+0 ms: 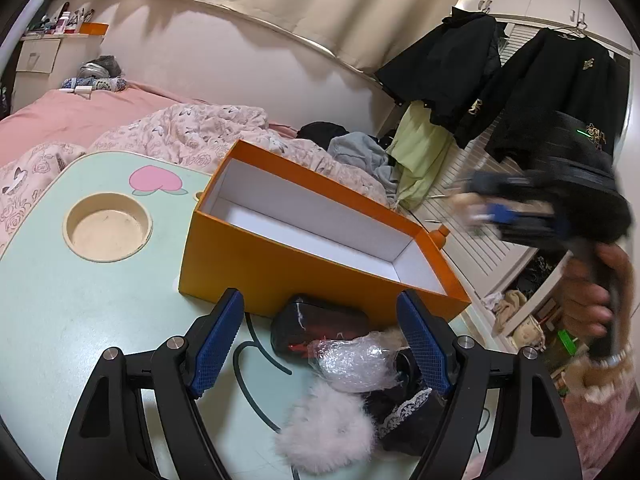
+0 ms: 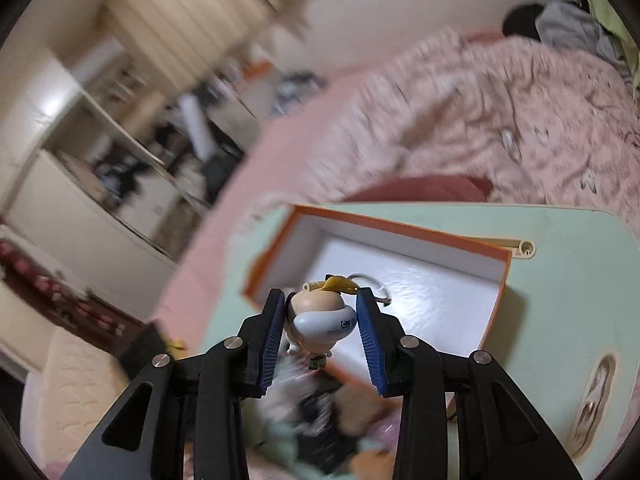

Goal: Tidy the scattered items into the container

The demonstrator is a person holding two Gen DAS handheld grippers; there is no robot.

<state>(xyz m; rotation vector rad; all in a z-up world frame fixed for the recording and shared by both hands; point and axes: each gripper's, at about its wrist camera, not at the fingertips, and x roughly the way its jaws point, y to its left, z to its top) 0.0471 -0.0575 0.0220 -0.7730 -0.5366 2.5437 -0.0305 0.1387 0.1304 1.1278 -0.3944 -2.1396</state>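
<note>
An orange box [image 1: 280, 268] with a bare white inside stands on the mint-green table [image 1: 80, 300]. In front of it lie a black and red pouch [image 1: 316, 324], a bubble-wrap bundle [image 1: 356, 360], a pink fluffy piece [image 1: 324, 432], black lace cloth [image 1: 404, 412] and a dark cable [image 1: 256, 360]. My left gripper [image 1: 320, 340] is open over this pile, touching nothing. My right gripper [image 2: 321, 294] is shut on a small toy figure [image 2: 320, 320] with a key ring, held above the near end of the orange box [image 2: 420, 280]. In the left wrist view the right gripper [image 1: 500, 208] is a blur at the right.
The table has a round cup recess [image 1: 108, 228] at its left. A bed with a pink floral quilt [image 1: 192, 128] lies behind it. Dark clothes [image 1: 552, 92] hang on the slatted wardrobe at the right. A hand [image 1: 592, 292] holds the right gripper's handle.
</note>
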